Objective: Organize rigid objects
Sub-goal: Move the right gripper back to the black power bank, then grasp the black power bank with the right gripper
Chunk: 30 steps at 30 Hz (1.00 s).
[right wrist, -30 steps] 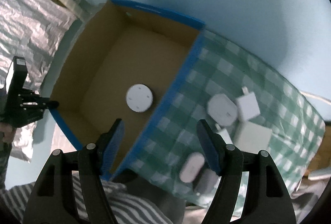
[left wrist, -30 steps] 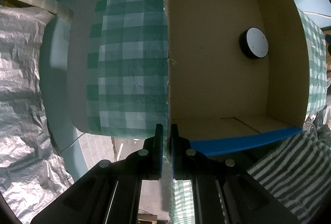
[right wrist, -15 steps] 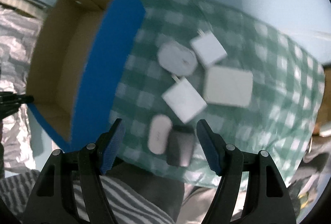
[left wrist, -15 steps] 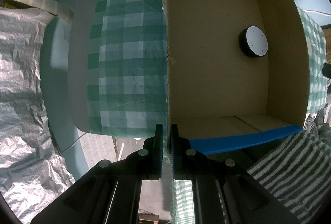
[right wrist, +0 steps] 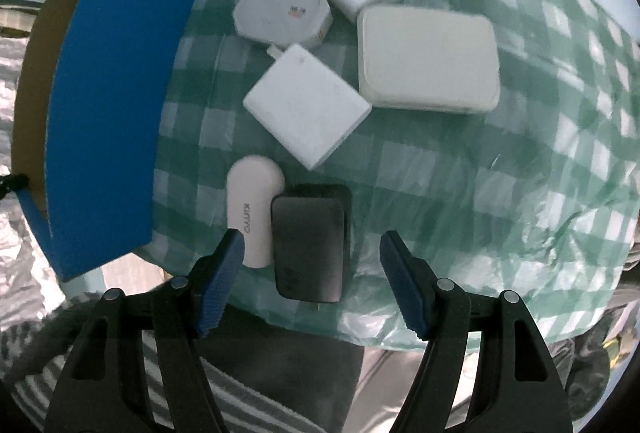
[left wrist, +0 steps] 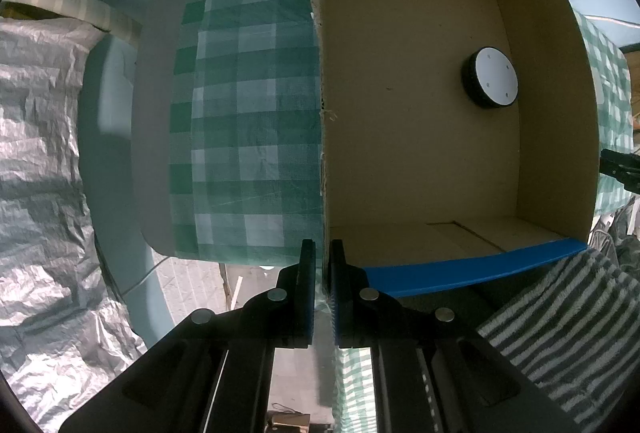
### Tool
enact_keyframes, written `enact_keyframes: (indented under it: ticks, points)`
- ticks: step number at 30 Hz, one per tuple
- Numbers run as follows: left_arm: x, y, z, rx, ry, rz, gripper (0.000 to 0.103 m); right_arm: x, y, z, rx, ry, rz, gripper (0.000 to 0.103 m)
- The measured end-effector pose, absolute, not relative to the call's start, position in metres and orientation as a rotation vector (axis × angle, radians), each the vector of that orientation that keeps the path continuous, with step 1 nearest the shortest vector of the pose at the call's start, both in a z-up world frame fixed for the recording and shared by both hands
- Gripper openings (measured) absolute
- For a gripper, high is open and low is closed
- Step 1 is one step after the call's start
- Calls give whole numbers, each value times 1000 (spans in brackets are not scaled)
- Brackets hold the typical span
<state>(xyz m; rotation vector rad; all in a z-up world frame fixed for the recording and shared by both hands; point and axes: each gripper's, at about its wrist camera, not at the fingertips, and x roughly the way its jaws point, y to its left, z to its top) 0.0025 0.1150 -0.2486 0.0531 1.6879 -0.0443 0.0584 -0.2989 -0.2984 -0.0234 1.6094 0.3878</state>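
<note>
Between the fingers of the left claw (left wrist: 322, 265), the side wall of the cardboard box (left wrist: 400, 153) is clamped; a round puck (left wrist: 491, 77) is seen inside, ahead to the right. The right claw (right wrist: 311, 245) is held wide apart above the checked cloth (right wrist: 500, 161), just behind the black charger (right wrist: 310, 241) and white capsule (right wrist: 252, 209).

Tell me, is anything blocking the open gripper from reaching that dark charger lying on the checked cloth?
Nothing visible does. The right gripper hangs open directly over the dark charger. The white oval device lies right beside the charger, near one fingertip, and may get nudged.
</note>
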Motion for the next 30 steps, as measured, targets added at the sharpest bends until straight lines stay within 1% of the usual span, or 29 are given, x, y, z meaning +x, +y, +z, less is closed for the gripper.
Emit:
enact_keyframes:
  ticks: [2, 3, 4, 5, 6, 8, 15, 21, 30]
  points:
    - [3, 115, -248, 55, 1688, -45, 7, 59, -300, -304, -14, 1609, 397, 64]
    - [3, 115, -249, 55, 1688, -45, 7, 59, -300, -306, -13, 1615, 399, 63]
    - [3, 115, -249, 55, 1689, -44, 7, 59, -299, -309, -13, 1623, 402, 59]
    - [3, 115, -249, 55, 1689, -44, 7, 59, -299, -312, -16, 1630, 403, 53]
    - [3, 115, -249, 56, 1689, -44, 7, 60, -299, -315, -22, 1637, 402, 50]
    - [3, 115, -249, 55, 1688, -45, 7, 61, -300, -319, -16, 1649, 408, 45]
    - [3, 115, -248, 50, 1689, -45, 7, 65, -311, -318, -31, 1625, 403, 44]
    - [3, 113, -247, 66, 1691, -47, 7, 89, -327, -315, -26, 1610, 348, 44]
    - [4, 111, -248, 73, 1696, -54, 7, 104, -318, -328, -58, 1617, 287, 47]
